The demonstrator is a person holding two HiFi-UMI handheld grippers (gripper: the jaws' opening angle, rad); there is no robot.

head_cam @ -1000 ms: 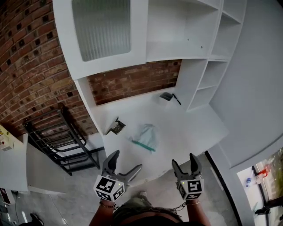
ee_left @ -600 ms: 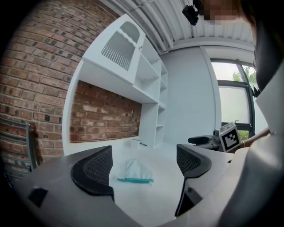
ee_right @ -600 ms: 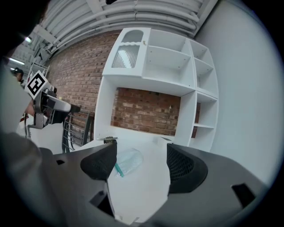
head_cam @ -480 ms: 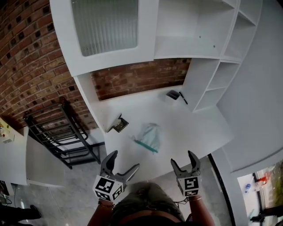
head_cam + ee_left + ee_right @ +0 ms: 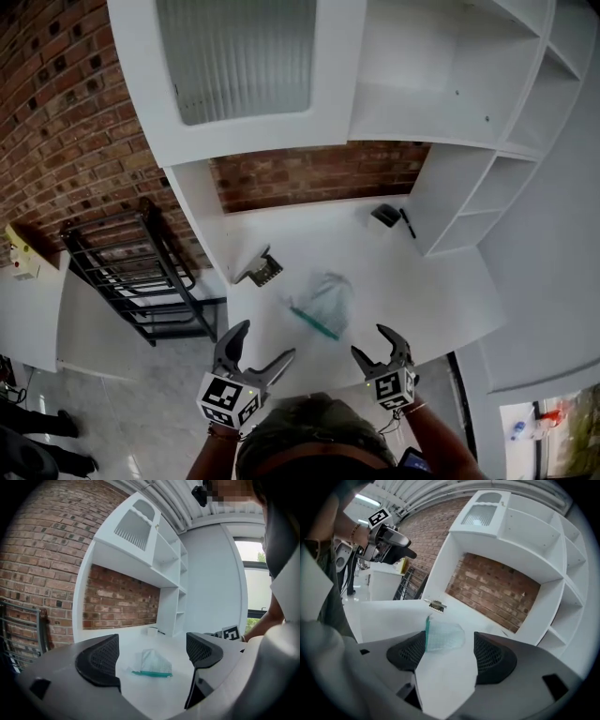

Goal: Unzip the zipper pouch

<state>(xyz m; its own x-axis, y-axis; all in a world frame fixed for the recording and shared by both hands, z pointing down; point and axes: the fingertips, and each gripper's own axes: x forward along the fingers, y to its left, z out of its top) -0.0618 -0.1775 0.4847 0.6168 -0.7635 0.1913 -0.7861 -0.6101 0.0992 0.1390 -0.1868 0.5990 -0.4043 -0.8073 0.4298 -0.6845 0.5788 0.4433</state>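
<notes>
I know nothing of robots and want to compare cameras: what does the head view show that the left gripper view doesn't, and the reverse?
Only the head view: a small clip-like item left of the pouch, and the floor. Only the left gripper view: the ceiling. Both: the pouch on the white desk, the brick wall, the shelves and the open left gripper.

Left tool (image 5: 266,339) open, right tool (image 5: 375,344) narrowing (both empty)
</notes>
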